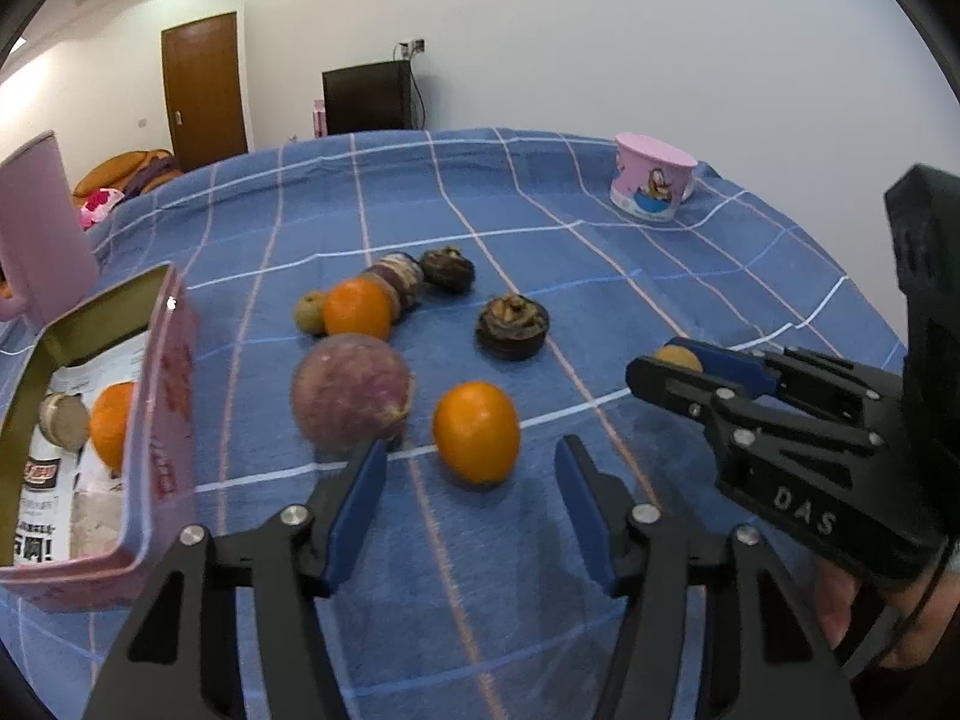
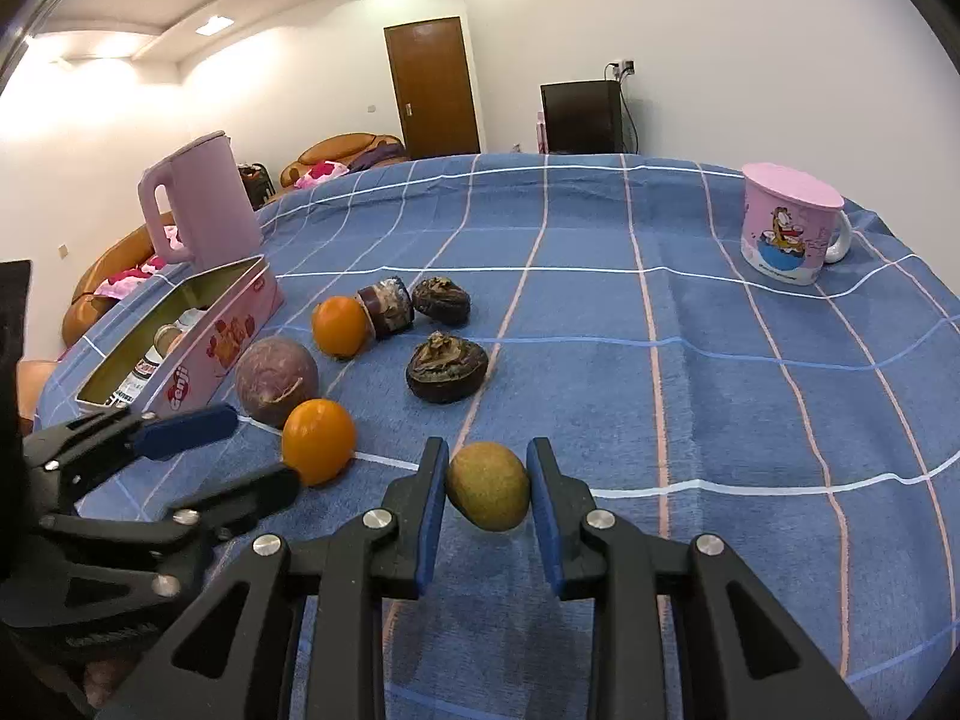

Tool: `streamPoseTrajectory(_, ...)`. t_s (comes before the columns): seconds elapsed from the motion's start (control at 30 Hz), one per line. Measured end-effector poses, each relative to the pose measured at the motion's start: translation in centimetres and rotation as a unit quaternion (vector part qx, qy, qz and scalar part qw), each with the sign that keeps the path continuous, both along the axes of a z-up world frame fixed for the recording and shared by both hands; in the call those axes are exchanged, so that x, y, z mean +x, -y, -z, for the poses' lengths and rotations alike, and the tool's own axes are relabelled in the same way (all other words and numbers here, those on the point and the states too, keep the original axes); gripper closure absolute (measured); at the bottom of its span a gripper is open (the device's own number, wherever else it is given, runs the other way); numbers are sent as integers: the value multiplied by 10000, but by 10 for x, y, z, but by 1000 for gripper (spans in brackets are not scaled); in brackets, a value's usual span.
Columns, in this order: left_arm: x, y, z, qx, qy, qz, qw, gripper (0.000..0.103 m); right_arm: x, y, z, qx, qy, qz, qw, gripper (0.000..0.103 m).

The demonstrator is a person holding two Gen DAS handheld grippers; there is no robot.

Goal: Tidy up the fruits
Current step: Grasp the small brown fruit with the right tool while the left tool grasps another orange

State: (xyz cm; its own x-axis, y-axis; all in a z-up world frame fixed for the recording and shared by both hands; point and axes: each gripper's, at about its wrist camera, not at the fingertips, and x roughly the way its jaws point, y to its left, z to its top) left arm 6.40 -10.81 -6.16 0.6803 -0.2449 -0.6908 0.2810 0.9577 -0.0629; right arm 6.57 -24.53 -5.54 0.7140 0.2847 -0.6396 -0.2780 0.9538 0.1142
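Right hand-held gripper (image 2: 487, 483) clasps yellowish fruit (image 2: 489, 485) (orange (image 2: 318, 441) beside).

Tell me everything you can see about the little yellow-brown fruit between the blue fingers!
The yellow-brown fruit is small, roundish and a bit egg-shaped, with dull, speckled skin, greener on top and browner below. It sits between the two blue pads of the right gripper, which press against its left and right sides. Whether it rests on the blue checked tablecloth or is lifted just off it cannot be told. The nearest other fruit, an orange, lies to its left, not touching it. In the left wrist view only a sliver of it shows.
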Motion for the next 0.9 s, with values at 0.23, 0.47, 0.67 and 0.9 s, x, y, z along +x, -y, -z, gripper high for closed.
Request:
streamPoseTrajectory(0.23,20,13,2,-86,-278,89,9995,53,0,2,-1,23,41,43,10000,74)
streamPoseTrajectory(0.47,24,8,3,-169,-281,88,9994,70,-3,1,-2,-23,122,92,9999,74)
streamPoseTrajectory(0.67,17,4,-1,-281,-90,107,9995,71,-9,0,-5,-55,320,89,9994,74)
streamPoseTrajectory(0.9,7,5,-7,-124,306,52,9994,71,-16,-3,-8,-91,542,21,9985,74)
